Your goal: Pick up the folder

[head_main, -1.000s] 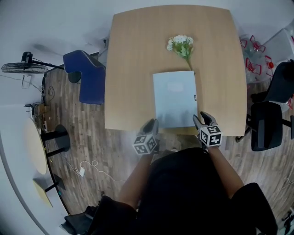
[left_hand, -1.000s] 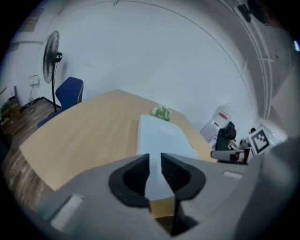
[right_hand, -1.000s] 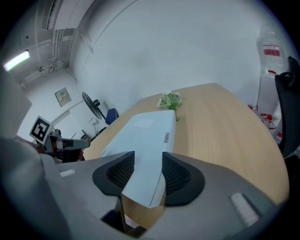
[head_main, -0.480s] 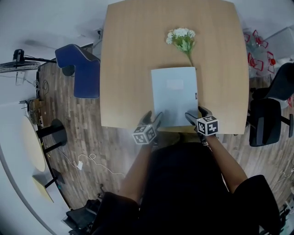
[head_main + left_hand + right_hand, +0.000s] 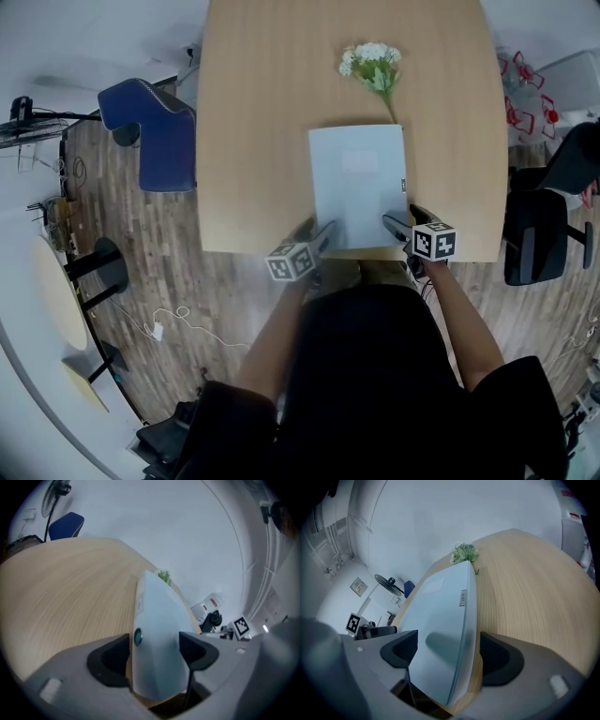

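A pale blue folder (image 5: 358, 183) lies flat on the wooden table (image 5: 262, 112), its near edge close to the table's front edge. My left gripper (image 5: 323, 231) is at the folder's near left corner and my right gripper (image 5: 397, 223) at its near right corner. In the left gripper view the folder (image 5: 157, 625) runs between the jaws of the left gripper (image 5: 152, 653), which are opening. The right gripper view shows the same: the folder (image 5: 440, 620) lies between the opening jaws of the right gripper (image 5: 445, 653). Neither pair of pads presses on it.
A small bunch of white flowers (image 5: 373, 67) lies just beyond the folder's far edge. A blue chair (image 5: 155, 131) stands left of the table and a black office chair (image 5: 530, 239) to its right. The person's body is close against the table's front edge.
Both grippers have sunk and moved forward from in front of the table edge onto the folder's near corners. Their jaws have spread wider around it.
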Demonstrator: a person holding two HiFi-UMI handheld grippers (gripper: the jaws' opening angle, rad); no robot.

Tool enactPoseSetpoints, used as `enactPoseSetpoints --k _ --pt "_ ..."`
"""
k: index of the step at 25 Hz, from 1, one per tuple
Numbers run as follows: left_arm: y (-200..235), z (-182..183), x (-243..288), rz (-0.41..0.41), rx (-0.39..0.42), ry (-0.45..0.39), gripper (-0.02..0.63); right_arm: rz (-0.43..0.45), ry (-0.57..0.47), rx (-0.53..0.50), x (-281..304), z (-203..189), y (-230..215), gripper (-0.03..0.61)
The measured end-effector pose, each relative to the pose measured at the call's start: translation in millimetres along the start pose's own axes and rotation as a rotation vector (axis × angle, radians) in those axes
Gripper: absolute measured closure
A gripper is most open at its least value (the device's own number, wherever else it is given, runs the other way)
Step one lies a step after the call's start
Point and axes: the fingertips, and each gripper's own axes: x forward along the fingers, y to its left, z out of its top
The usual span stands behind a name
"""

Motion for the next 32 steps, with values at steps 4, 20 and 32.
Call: enactPoseSetpoints --k 4,20,32 --pt "-3 -5 10 -0.027 0.02 0.041 0.287 0.014 0.022 0.032 6 -9 0 0.144" --pt "0 -14 27 -0.065 -0.037 0.149 0.252 0.047 0.064 0.036 26 -19 0 0.124" --pt "-9 -7 26 0.015 0.093 0.134 0.252 0.026 0.013 0.086 19 -23 3 0.143"
